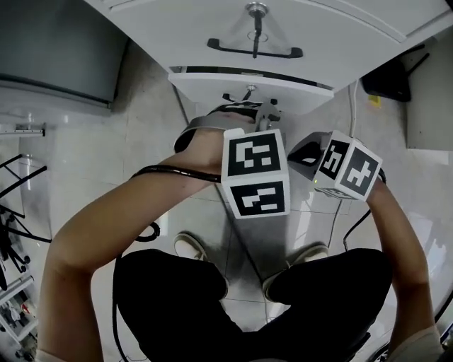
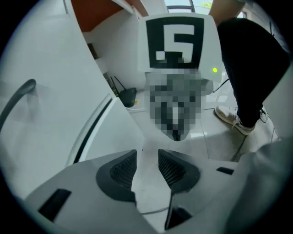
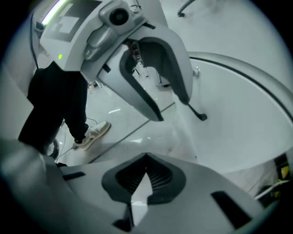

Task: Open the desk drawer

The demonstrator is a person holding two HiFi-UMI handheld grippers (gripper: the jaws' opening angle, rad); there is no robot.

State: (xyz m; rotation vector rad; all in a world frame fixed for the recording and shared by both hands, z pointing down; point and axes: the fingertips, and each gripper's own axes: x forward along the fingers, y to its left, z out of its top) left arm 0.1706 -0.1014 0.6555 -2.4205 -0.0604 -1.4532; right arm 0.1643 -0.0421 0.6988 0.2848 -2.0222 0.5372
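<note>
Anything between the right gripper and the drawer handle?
Bare floor only, in the right gripper view, from right gripper to handle; left gripper stands beside the handle.

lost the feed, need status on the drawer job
Left gripper open, empty, beside lower drawer's handle. Right gripper shut, empty, clear of the desk. Lower drawer looks ajar. Nothing seen in the way.

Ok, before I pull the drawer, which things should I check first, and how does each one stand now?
1. Left gripper jaws apart: ok, open, nothing between them.
2. Drawer handle between those jaws: not ok, it lies beside them.
3. Right gripper out of the way: ok, shut, empty.
4. Drawer unlocked: cannot tell; a key sits in the upper front.
5. Room to slide out: cannot tell; the person's legs are in front.
</note>
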